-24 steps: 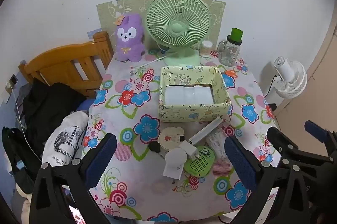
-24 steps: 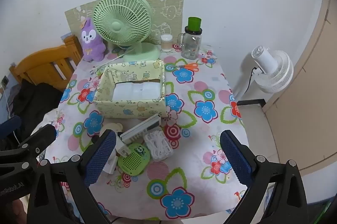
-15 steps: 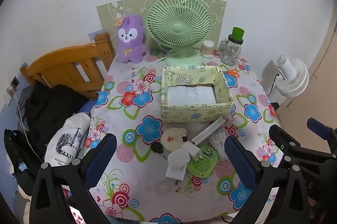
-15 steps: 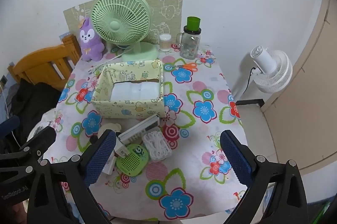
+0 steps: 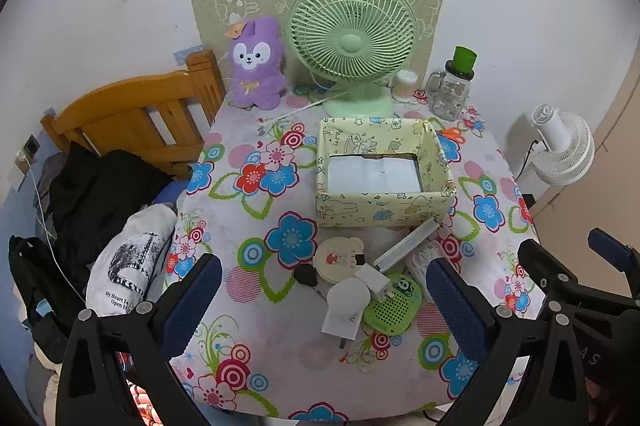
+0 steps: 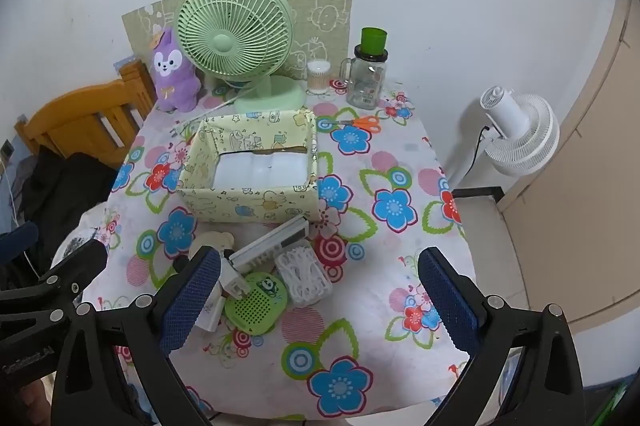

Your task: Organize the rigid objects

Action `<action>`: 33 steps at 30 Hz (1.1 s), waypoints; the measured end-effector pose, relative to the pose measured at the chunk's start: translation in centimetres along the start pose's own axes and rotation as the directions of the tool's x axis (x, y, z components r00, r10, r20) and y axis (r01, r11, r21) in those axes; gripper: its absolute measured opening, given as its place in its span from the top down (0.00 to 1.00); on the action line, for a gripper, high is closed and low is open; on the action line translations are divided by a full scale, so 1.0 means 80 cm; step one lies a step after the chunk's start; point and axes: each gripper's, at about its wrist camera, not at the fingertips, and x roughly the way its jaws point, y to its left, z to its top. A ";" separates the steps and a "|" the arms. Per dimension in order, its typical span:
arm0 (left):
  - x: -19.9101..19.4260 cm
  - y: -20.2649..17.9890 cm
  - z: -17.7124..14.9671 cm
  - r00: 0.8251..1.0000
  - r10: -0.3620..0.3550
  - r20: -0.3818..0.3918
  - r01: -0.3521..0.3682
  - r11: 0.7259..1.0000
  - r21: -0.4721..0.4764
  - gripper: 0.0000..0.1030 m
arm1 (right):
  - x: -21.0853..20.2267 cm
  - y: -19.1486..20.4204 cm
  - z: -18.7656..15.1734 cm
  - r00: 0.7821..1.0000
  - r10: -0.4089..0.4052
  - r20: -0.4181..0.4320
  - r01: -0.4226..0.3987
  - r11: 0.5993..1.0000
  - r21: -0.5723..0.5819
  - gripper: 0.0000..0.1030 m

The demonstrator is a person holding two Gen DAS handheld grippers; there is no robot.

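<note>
Two grippers, left gripper [image 5: 320, 302] and right gripper [image 6: 316, 296], hang wide open and empty above the table's [image 6: 360, 358] near edge, where small gadgets [image 5: 372, 290] cluster before the box [image 5: 380, 214].

Two fans: one green [image 5: 352, 38], one white [image 5: 564, 146]. One box [image 5: 380, 214], one plush toy [image 5: 258, 64], one jar [image 5: 450, 90], one pair of scissors [image 6: 360, 122].

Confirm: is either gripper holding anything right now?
Nothing held. The left gripper and right gripper are both open and empty above the table.

Left gripper [image 5: 320, 300] and right gripper [image 6: 318, 300], jaws wide apart, angled downward, side by side
</note>
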 end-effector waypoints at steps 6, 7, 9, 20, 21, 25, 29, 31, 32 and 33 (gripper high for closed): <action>0.000 0.002 0.000 1.000 -0.007 0.005 0.007 1.000 0.003 0.00 | 0.000 0.002 0.000 1.000 -0.001 0.001 0.001 1.000 -0.002 0.02; 0.000 0.002 0.000 1.000 -0.007 0.006 0.007 1.000 0.004 0.00 | 0.000 0.001 0.000 1.000 0.000 0.002 0.000 1.000 -0.002 0.02; 0.000 0.003 0.000 1.000 -0.008 0.008 0.008 1.000 0.005 0.00 | 0.000 0.002 0.000 1.000 0.000 0.002 0.000 1.000 -0.002 0.02; 0.003 0.000 0.002 1.000 -0.008 0.006 0.008 1.000 0.014 0.00 | 0.004 0.002 0.004 1.000 0.005 -0.005 -0.005 1.000 0.011 0.02; 0.003 0.000 0.002 1.000 -0.009 0.005 0.009 1.000 0.014 0.00 | 0.004 0.002 0.004 1.000 0.005 -0.004 -0.005 1.000 0.012 0.02; 0.004 0.000 0.002 1.000 -0.009 0.005 0.009 1.000 0.014 0.00 | 0.006 -0.001 0.007 1.000 0.006 -0.003 -0.006 1.000 0.013 0.02; 0.004 -0.001 0.002 1.000 -0.008 0.005 0.008 1.000 0.014 0.00 | 0.007 -0.002 0.010 1.000 0.006 -0.004 -0.006 1.000 0.013 0.02; 0.004 -0.001 0.002 1.000 -0.006 0.003 0.006 1.000 0.016 0.00 | 0.007 -0.002 0.011 1.000 0.006 -0.003 -0.006 1.000 0.012 0.02; 0.006 -0.002 0.004 1.000 -0.006 0.002 0.006 1.000 0.017 0.00 | 0.008 -0.003 0.012 1.000 0.007 -0.004 -0.006 1.000 0.012 0.02; 0.006 -0.002 0.004 1.000 -0.006 0.001 0.006 1.000 0.017 0.00 | 0.008 -0.002 0.012 1.000 0.007 -0.004 -0.007 1.000 0.012 0.02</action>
